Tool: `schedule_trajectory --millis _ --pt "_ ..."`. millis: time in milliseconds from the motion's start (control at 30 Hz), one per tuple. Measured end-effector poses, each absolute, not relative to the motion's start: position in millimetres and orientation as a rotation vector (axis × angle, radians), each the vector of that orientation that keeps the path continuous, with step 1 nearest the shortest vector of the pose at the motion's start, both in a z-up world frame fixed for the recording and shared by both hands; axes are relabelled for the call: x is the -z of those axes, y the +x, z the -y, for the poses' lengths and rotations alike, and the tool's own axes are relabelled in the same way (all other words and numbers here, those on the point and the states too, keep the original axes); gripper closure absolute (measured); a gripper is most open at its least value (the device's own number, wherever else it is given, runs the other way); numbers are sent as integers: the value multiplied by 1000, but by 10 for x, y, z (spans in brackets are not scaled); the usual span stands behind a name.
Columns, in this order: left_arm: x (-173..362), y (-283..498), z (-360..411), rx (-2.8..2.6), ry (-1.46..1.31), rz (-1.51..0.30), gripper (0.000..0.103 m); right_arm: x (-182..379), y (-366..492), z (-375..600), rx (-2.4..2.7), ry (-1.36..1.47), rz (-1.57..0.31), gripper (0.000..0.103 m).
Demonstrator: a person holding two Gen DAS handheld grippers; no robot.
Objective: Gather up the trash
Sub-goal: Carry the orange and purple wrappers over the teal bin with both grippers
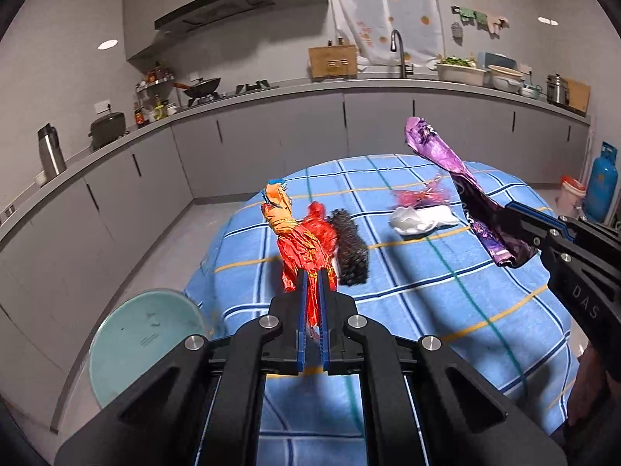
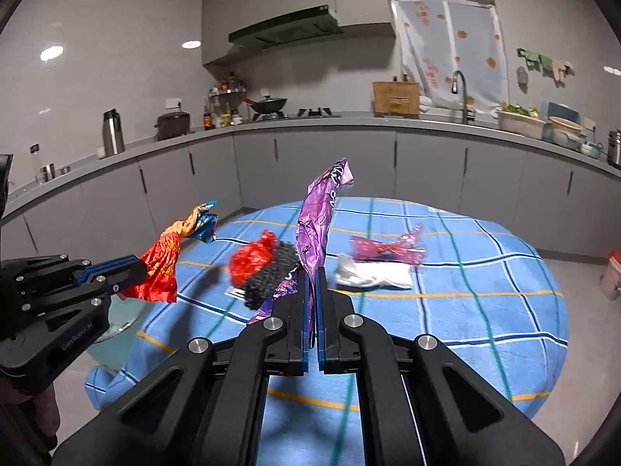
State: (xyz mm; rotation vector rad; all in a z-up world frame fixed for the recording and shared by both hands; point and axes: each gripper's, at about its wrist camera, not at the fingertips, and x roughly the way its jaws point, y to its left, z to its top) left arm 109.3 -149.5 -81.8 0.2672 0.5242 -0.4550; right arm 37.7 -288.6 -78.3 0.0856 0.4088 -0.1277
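My left gripper (image 1: 313, 272) is shut on an orange-red foil wrapper (image 1: 300, 240), which it holds up above the round table's blue checked cloth (image 1: 446, 310). The same wrapper (image 2: 163, 264) and left gripper (image 2: 134, 266) show at the left of the right wrist view. My right gripper (image 2: 311, 272) is shut on a long purple wrapper (image 2: 316, 229) that stands up from its jaws; the purple wrapper (image 1: 462, 190) is also held aloft at the right by the right gripper (image 1: 516, 209). On the cloth lie a red crumpled wrapper (image 2: 252, 258), a black mesh piece (image 2: 269, 277), a pink wrapper (image 2: 388, 250) and white crumpled paper (image 2: 372, 275).
A pale green round bin (image 1: 143, 341) stands on the floor left of the table. Grey kitchen cabinets (image 1: 271, 136) with a sink and stove run along the back. A blue gas cylinder (image 1: 601, 182) and a small bucket (image 1: 570, 194) stand at the right.
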Motion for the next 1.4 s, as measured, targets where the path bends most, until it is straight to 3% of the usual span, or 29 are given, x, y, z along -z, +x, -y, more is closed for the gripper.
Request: schedule_trajectory --millis 1400 --pt "792 1270 25 91 162 -571 97 554 952 1558 -255 13 -393 99"
